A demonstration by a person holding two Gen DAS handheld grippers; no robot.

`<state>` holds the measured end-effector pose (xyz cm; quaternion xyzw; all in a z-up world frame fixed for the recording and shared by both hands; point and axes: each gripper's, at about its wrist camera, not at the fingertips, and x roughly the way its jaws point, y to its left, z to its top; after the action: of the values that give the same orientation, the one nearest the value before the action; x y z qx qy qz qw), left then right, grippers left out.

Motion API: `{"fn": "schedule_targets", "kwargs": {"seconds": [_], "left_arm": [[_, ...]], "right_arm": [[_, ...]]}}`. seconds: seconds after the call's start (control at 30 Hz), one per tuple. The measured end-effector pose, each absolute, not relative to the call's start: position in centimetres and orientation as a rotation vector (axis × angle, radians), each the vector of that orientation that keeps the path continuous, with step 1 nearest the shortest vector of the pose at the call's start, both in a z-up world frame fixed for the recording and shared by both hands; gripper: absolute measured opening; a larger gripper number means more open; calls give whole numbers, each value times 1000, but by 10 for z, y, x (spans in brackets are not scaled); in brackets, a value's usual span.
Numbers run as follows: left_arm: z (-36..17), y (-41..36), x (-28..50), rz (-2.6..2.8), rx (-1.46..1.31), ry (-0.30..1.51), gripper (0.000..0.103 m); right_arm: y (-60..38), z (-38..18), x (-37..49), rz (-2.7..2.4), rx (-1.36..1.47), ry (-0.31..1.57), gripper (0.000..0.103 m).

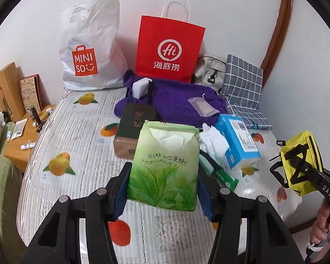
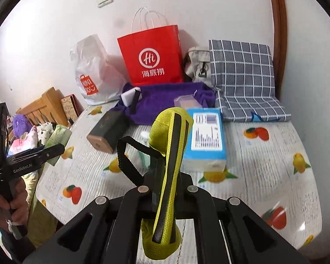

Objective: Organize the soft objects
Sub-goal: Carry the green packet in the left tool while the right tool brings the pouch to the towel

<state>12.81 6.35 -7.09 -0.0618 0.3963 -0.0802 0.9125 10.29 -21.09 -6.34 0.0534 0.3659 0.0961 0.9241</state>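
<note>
Above the fruit-printed bed [image 1: 77, 132], two soft things are being held clear of the cover, one in each hand-held gripper. The green tissue pack [image 1: 165, 165] is being pinched across its width by the left hand-held gripper [image 1: 164, 189], whose blue pads are being pressed into the pack's two sides so that the soft wrapper is being kept from sagging or slipping out. The yellow mesh pouch [image 2: 167, 165] is being clamped by the right hand-held gripper [image 2: 168, 189], whose jaws are pressed almost together on the thin fabric, with the pouch's black strap [image 2: 125, 154] hanging loose to the left. Both things are probably being carried toward a container, and the red paper bag [image 1: 169, 46] and the white Miniso bag [image 1: 88, 48], propped against the far wall, are being judged the likely places. Still lying on the bed between the grippers and those bags are a purple towel [image 1: 176, 101], a blue tissue box [image 1: 237, 140], white socks [image 1: 213, 143], a dark brown box [image 1: 134, 127] and a white sponge [image 1: 140, 87] resting on the towel; a grey checked cushion [image 1: 242, 83] is leaning at the far right. Sorting is being judged as only partly done, since most of the soft things are not yet being put away.
</note>
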Motion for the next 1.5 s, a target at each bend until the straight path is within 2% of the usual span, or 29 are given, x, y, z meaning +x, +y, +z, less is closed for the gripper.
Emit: {"fn": "schedule_targets", "kwargs": {"seconds": [0.77, 1.5], "left_arm": [[-59, 60, 226, -117, -128, 849, 52], [-68, 53, 345, -99, -69, 921, 52]], "right_arm": [[-220, -49, 205, 226, 85, 727, 6], [-201, -43, 350, 279, 73, 720, 6]]}}
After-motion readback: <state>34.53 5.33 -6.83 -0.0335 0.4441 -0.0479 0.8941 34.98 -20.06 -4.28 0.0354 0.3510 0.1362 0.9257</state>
